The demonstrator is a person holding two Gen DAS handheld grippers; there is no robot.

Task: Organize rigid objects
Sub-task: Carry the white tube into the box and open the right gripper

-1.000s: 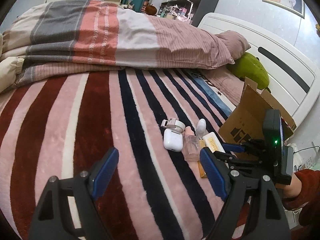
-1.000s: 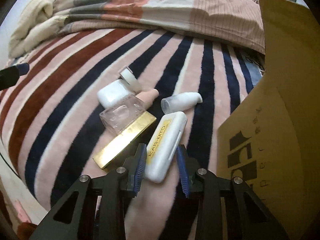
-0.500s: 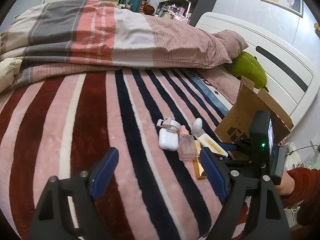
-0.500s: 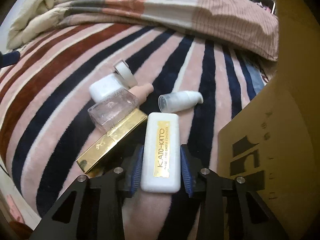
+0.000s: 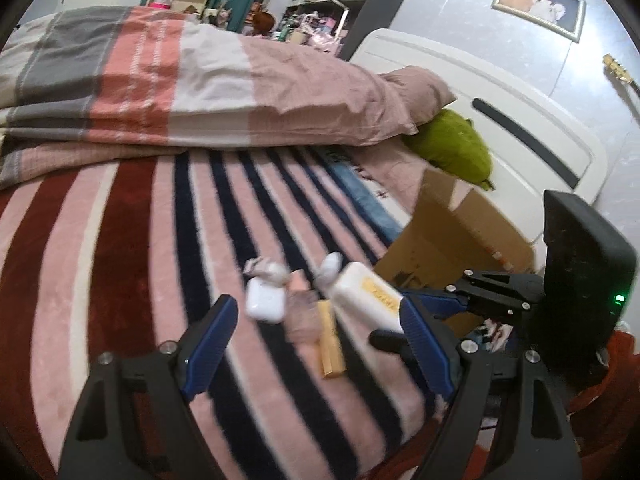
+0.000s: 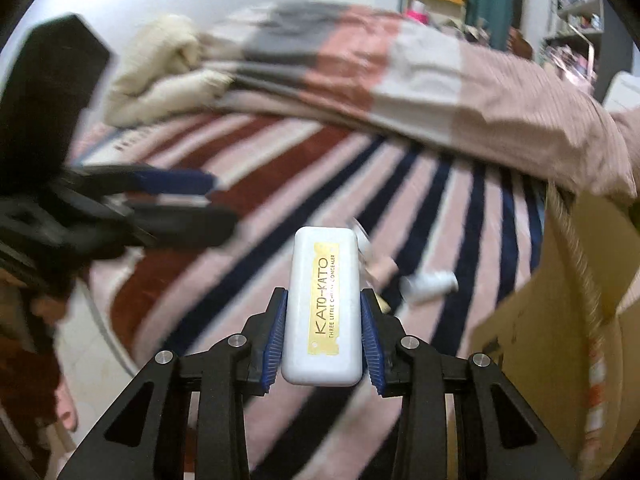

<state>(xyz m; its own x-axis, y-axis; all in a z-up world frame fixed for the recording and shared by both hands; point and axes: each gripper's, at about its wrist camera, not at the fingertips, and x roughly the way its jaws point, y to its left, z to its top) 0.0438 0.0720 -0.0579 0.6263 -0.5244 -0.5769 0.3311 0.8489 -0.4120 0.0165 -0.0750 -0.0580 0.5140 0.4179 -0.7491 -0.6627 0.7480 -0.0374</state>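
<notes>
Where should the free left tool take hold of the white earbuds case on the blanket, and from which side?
Probably across the white earbuds case, on its two flat sides, coming from above. It lies flat on the striped blanket; the clear bottle crowds one side, so the left tool should stay narrow.

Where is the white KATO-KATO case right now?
The white KATO-KATO case is clamped in the right gripper, lifted above the striped blanket, left of the cardboard box.

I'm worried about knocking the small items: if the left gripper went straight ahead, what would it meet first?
Probably the white case and the clear bottle beside it, lying between the left gripper's open fingers; depth is unclear.
</notes>
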